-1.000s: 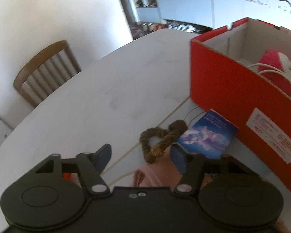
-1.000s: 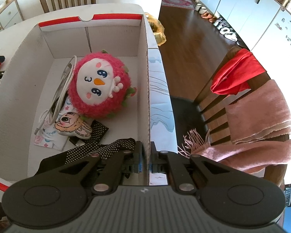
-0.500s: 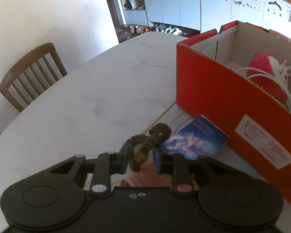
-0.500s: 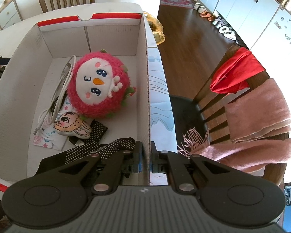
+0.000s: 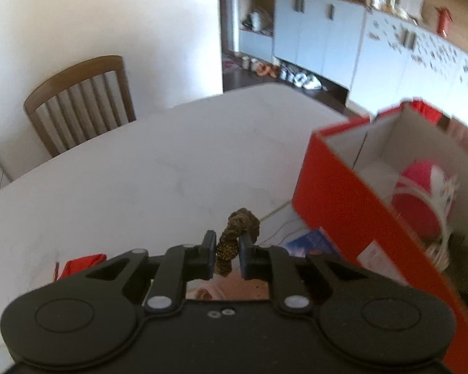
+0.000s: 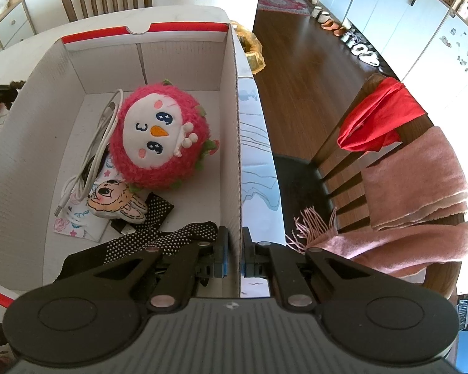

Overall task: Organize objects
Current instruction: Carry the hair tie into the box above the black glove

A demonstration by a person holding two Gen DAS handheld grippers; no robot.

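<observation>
Table [image 5: 115,187], chair [image 5: 81,106] beyond; left gripper [image 5: 226,251] closing on scrunchie [image 5: 234,237]; right gripper [image 6: 232,251] clamps box [image 6: 237,155] wall.

Red box [image 5: 352,205] — white inside; pink-and-white plush [image 6: 160,146]; brown scrunchie [image 5: 234,233]; black white-dotted fabric [image 6: 168,238].

**Box on the table, chairs around it**

The box [image 6: 234,124] stands on the table [image 5: 140,171]. In it, the plush toy [image 6: 159,137] sits in the middle, the cable [image 6: 93,152] to its left. A booklet [image 5: 309,243] lies on the table just beside the box. A chair [image 5: 78,103] stands behind the table.
</observation>
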